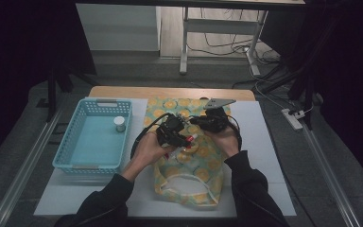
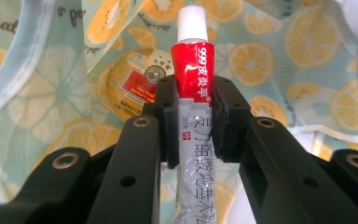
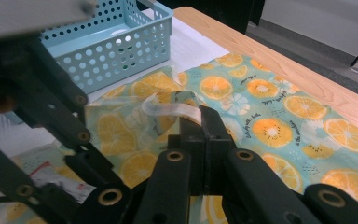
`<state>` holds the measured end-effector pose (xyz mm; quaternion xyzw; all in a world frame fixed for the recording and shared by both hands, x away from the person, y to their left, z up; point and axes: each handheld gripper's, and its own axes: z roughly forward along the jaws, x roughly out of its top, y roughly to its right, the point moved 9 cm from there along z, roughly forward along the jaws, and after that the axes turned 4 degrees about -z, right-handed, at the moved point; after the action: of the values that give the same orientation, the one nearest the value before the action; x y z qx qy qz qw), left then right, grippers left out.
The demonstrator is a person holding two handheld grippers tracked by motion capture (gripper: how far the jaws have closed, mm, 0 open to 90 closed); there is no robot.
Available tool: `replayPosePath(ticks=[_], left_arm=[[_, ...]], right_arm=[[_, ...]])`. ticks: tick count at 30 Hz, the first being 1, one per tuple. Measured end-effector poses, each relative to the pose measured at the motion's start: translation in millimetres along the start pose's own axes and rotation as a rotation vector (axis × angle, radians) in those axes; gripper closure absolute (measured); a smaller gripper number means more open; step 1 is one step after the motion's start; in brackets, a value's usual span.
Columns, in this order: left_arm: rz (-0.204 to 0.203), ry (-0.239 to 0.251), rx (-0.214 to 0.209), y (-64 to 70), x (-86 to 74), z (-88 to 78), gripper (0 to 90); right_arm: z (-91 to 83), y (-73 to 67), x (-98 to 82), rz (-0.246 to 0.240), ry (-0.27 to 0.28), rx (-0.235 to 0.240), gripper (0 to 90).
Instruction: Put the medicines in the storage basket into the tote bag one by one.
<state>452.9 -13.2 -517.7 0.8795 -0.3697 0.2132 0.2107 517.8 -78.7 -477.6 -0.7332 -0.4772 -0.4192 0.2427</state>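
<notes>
My left gripper (image 2: 194, 100) is shut on a red and silver tube (image 2: 192, 65) with a white cap, which sticks out beyond the jaws. In the high view this gripper (image 1: 183, 138) holds the tube (image 1: 192, 137) over the middle of a fruit-patterned cloth bag (image 1: 170, 108). My right gripper (image 3: 201, 122) is shut on a raised fold of the bag's white-trimmed edge (image 3: 172, 108). In the high view it (image 1: 196, 120) sits just behind and right of the left one. The left gripper's black links (image 3: 51, 116) rise at the left of the right gripper view.
A light blue perforated basket (image 1: 71, 142) stands left of the bag with a small white-capped jar (image 1: 119, 124) inside. A round orange-labelled tin (image 2: 137, 84) lies among the cloth under the tube. The bag's white-trimmed opening (image 1: 189, 182) faces the person. White sheet (image 1: 264, 142) covers the table.
</notes>
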Motion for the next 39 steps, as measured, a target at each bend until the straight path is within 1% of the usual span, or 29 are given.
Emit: replayPosePath(ticks=[2, 4, 7, 12, 15, 21, 25, 27, 30, 35, 36, 37, 39], left_arm=[[0.009, -0.001, 0.021, -2.7, 1.7, 4.1, 74.3], [0.016, 0.005, 0.034, -5.7, 3.5, 7.3, 74.2], [0.009, 0.02, 0.045, -11.3, 5.6, 12.2, 74.2], [-0.012, 0.03, 0.071, -24.1, 6.5, 18.9, 74.2], [-0.02, 0.035, 0.075, -30.8, 7.9, 22.5, 74.2], [-0.028, 0.036, 0.095, -40.1, 9.5, 30.8, 74.1], [-0.016, 0.033, 0.127, -46.2, 9.2, 35.4, 74.1], [-0.017, 0.03, 0.135, -48.8, 9.0, 37.7, 74.1], [-0.013, 0.02, 0.157, -53.4, 8.4, 41.1, 74.1], [-0.024, 0.014, 0.162, -57.6, 7.1, 47.1, 73.9], [-0.032, 0.016, 0.163, -58.1, 6.8, 48.2, 74.0], [-0.029, 0.01, 0.163, -59.0, 6.0, 48.4, 73.9], [-0.037, 0.014, 0.162, -59.7, 5.6, 49.6, 73.8]], right_arm=[[0.6, -0.5, -0.3, -0.001, -0.003, 0.001, 89.3], [1.5, -1.1, -0.3, -0.001, -0.002, 0.002, 89.3], [1.9, -1.2, -0.8, -0.002, -0.005, 0.002, 89.3], [2.4, -1.1, -1.0, 0.0, -0.006, -0.001, 89.3], [3.4, -1.0, -1.8, -0.001, -0.011, -0.004, 89.4], [6.5, -0.6, -4.0, -0.01, -0.02, -0.013, 89.4], [7.7, -0.8, -4.4, -0.013, -0.022, -0.019, 89.4], [8.6, -0.8, -4.5, -0.013, -0.021, -0.022, 89.4], [9.8, -0.8, -5.2, -0.014, -0.023, -0.025, 89.3], [11.7, 0.0, -7.2, -0.014, -0.028, -0.029, 89.3], [12.2, 0.3, -7.9, -0.013, -0.03, -0.029, 89.4], [12.7, 0.5, -8.4, -0.011, -0.03, -0.029, 89.4], [13.7, 0.8, -9.4, -0.01, -0.032, -0.03, 89.4]])
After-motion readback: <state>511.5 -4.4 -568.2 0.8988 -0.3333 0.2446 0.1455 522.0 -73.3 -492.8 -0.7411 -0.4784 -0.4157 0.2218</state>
